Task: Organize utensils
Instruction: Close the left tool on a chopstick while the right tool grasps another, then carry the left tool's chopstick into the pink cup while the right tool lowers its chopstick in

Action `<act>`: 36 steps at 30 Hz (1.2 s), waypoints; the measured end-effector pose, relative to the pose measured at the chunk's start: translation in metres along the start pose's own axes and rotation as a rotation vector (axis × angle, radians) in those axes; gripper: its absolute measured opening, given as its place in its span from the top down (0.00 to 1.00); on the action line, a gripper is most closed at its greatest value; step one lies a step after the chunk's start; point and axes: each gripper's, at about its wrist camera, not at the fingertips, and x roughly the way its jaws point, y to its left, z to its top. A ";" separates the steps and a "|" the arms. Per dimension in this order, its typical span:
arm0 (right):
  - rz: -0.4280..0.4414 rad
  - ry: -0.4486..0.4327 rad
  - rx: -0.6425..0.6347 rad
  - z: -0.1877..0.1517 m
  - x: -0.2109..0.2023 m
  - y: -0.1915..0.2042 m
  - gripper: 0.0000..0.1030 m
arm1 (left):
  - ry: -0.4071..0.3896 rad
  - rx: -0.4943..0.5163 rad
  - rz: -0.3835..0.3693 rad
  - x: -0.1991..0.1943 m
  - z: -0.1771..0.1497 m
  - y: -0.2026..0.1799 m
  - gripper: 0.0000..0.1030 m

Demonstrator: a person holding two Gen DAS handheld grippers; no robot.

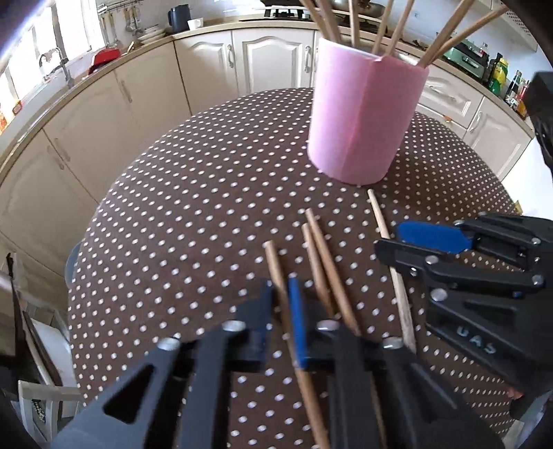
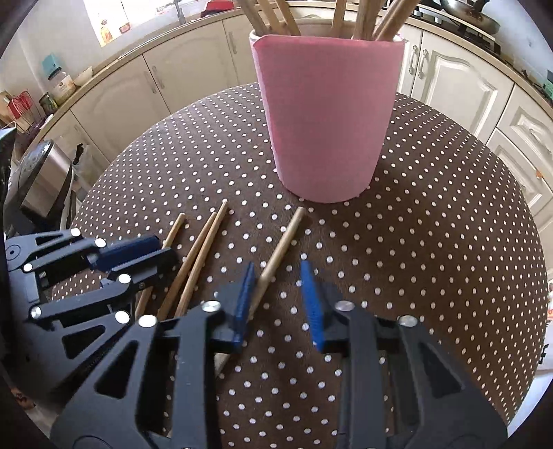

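A pink cup [image 1: 363, 121] [image 2: 328, 121] holding several wooden chopsticks stands at the far side of a brown dotted table [image 1: 190, 224]. Several loose chopsticks lie in front of it. My left gripper [image 1: 280, 288] [image 2: 167, 250] is shut on the leftmost chopstick [image 1: 276, 266], which runs between its blue pads. Two chopsticks [image 1: 321, 262] [image 2: 200, 255] lie side by side in the middle. My right gripper [image 2: 276, 273] [image 1: 389, 238] is over the rightmost chopstick [image 2: 283, 241]. Its pads stand apart, and the stick lies against the left pad only.
Cream kitchen cabinets [image 1: 214, 62] and a worktop with a kettle [image 1: 178, 19] and bottles [image 1: 501, 72] curve round behind the table. A white chair [image 1: 38, 393] stands at the table's left edge, and a metal bin [image 2: 41, 179] beyond it.
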 end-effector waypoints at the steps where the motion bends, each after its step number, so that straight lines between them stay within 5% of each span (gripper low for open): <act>1: 0.000 0.000 0.003 0.001 0.001 0.000 0.87 | -0.005 -0.005 -0.003 0.001 0.001 -0.002 0.94; 15: 0.136 -0.084 0.115 -0.015 -0.034 -0.027 0.94 | -0.089 0.008 -0.065 -0.025 -0.012 -0.020 0.95; 36: 0.199 -0.441 0.086 -0.029 -0.180 -0.018 0.94 | -0.438 0.043 -0.142 -0.195 -0.005 -0.038 0.95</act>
